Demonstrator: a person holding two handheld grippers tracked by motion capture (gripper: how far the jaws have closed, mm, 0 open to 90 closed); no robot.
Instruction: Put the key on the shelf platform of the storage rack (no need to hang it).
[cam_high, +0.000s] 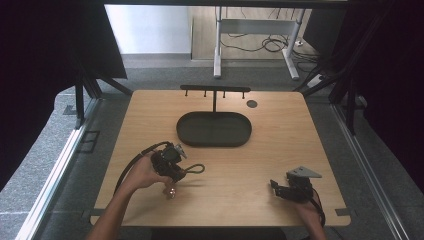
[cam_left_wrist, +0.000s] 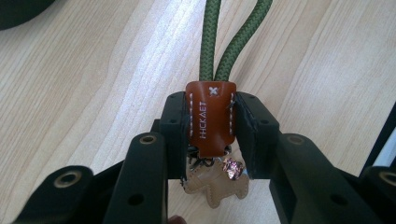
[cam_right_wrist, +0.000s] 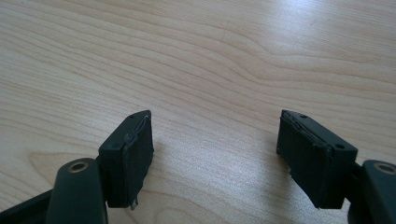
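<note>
While the left gripper (cam_left_wrist: 211, 135) clamps the brown leather tab (cam_left_wrist: 210, 116) of a green rope-loop keychain (cam_left_wrist: 224, 42) above the wooden table (cam_high: 280, 150), right gripper (cam_right_wrist: 229, 154) gaping empty, a steady carry toward the black hook stand (cam_high: 215, 90) should stop the loop swinging

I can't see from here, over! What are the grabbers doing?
Left gripper shut on keychain's leather tab. Right gripper open, empty. Stand path clear.

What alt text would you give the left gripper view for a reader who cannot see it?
The left tool is shut on a brown leather tab of a keychain, its two black jaws pressing the tab's sides. A green cord loop runs up from the tab over the wooden table, and a pale charm hangs below it.
</note>
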